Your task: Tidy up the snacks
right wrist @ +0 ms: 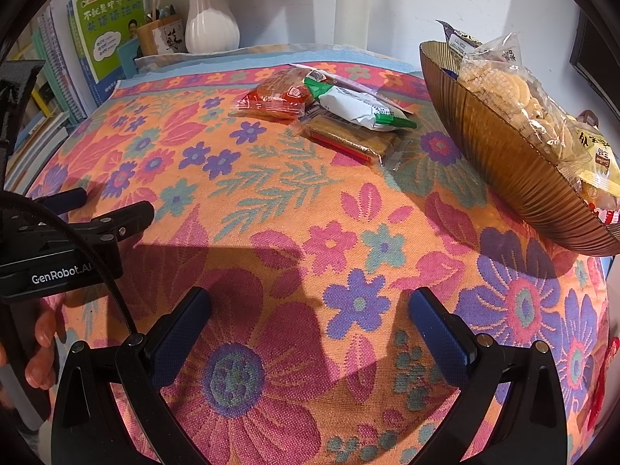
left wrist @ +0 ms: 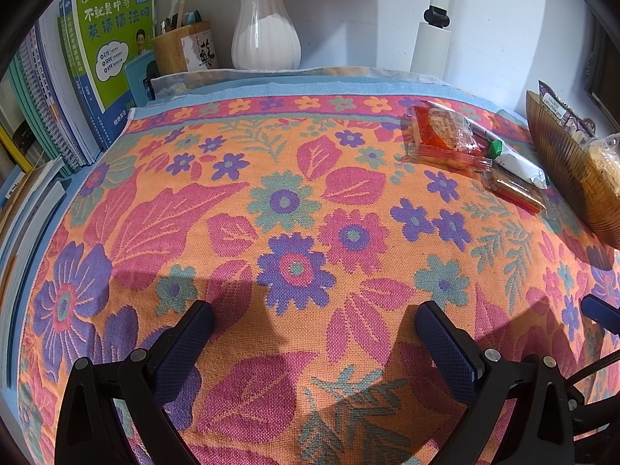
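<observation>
Both tools, left (left wrist: 314,343) & right (right wrist: 310,329), agape, empty; 3 snack pkts (right wrist: 329,116) beside bowl (right wrist: 503,162).

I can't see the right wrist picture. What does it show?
A pile of wrapped snacks lies on a flowery tablecloth, beside a ribbed brown bowl already holding bagged cookies. The right hand-held gripper is open and empty near the camera, and the left hand-held gripper shows at the left edge.
</observation>
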{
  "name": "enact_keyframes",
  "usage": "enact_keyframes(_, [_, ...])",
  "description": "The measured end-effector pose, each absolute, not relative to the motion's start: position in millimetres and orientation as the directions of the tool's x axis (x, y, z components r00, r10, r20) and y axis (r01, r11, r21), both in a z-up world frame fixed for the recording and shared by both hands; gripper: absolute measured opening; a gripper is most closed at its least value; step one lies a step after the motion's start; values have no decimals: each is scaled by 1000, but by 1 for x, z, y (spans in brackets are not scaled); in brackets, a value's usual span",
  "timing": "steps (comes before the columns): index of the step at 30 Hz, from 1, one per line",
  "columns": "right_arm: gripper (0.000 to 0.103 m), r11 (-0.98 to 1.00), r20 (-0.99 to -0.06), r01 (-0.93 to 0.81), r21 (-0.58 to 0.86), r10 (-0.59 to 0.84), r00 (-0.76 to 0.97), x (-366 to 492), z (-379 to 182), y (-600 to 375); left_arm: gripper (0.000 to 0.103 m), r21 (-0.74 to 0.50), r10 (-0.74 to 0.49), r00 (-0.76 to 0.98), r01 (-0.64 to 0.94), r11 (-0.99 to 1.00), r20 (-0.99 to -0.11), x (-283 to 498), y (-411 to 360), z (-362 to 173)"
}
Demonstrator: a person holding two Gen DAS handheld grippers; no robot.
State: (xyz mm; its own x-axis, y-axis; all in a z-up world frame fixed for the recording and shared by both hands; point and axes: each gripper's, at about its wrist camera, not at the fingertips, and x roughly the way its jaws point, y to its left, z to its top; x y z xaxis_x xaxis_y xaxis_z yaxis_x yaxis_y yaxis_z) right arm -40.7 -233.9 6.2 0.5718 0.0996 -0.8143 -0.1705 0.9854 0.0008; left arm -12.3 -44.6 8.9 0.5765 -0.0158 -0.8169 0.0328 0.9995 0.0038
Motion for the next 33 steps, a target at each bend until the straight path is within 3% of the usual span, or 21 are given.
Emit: enact_keyframes(33, [103, 992, -825, -128, -15, 60, 562, -20, 7, -228, 103, -19, -47, 557, 55, 998, -829, -5, -38, 10])
